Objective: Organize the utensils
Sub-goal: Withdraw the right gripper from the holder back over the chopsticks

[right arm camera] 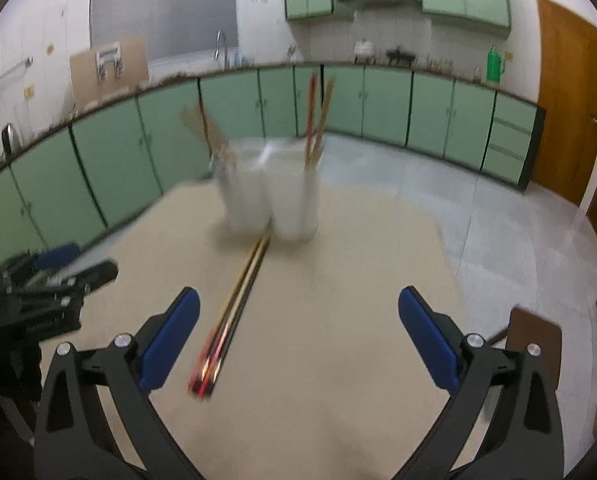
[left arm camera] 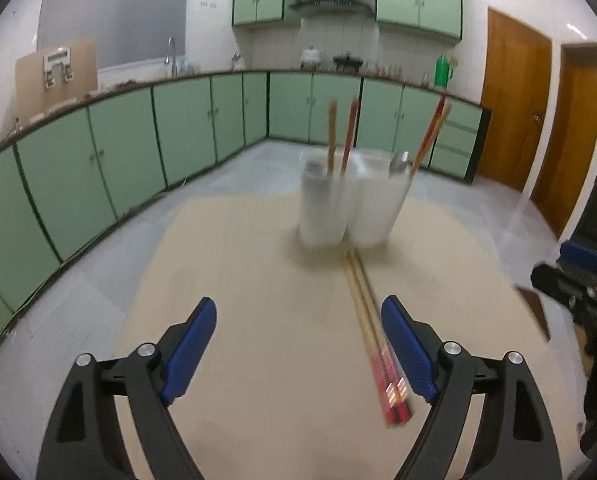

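We are looking down over a beige tabletop point(left arm camera: 238, 280), and both views are coming through smeared with blur. Our left tool point(left arm camera: 298, 344) is hanging with its blue pads spread wide and nothing between them but bare surface. A pair of chopsticks point(left arm camera: 372, 332) is lying flat on the tabletop, red ends toward us, running just inside the left tool's right-hand pad point(left arm camera: 406, 348); whether it is touching that pad we cannot tell. Our right tool point(right arm camera: 298, 336) is also standing wide and gripping nothing, with those same chopsticks lying near its left-hand pad point(right arm camera: 170, 340). The far tips of the chopsticks are pointing at the gap between two white holders, the left holder point(left arm camera: 322, 208) and the right holder point(left arm camera: 378, 208), which are standing side by side and touching. More chopsticks are sticking upright out of both, and a spoon point(left arm camera: 398, 164) is showing in the right holder.
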Action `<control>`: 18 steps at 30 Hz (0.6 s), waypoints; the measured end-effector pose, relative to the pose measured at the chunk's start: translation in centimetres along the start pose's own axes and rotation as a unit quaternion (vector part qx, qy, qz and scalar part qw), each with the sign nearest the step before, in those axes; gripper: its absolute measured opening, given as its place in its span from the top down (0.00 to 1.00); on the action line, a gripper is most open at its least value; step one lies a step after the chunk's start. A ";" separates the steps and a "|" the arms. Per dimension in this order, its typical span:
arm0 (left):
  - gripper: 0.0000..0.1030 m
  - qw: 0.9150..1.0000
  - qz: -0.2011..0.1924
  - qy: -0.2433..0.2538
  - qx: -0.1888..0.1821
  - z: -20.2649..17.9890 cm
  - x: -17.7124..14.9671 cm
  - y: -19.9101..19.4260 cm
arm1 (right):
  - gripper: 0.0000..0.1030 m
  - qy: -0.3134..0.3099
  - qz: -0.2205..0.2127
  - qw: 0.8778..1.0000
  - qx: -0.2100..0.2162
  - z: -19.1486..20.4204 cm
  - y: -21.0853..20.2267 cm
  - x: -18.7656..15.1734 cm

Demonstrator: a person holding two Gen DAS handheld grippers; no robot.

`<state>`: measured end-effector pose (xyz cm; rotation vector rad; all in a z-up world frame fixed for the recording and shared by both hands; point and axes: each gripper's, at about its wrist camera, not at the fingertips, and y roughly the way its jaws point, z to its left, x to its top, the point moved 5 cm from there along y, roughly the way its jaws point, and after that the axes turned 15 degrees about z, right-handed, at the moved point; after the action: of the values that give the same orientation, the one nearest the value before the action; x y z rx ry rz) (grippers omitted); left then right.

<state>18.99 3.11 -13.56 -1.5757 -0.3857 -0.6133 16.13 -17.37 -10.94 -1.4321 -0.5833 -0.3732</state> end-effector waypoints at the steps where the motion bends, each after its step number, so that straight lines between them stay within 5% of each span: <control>1: 0.20 1.000 0.013 0.002 0.008 0.2 -1.0 0.7 | 0.06 -0.002 0.014 1.000 0.004 0.6 0.9 -1.1; 12: 0.19 0.996 0.078 0.001 0.042 2.5 -6.7 3.3 | 0.08 -0.008 0.102 0.995 0.013 4.8 6.9 -7.5; 18: 0.19 0.995 0.085 0.002 0.045 2.9 -7.2 3.3 | 0.23 0.003 0.122 0.992 0.016 4.9 8.4 -7.2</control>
<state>15.57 6.41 -20.52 -1.5038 -0.2689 -0.4623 14.38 -12.28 -21.72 -1.4522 -0.4005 -0.1728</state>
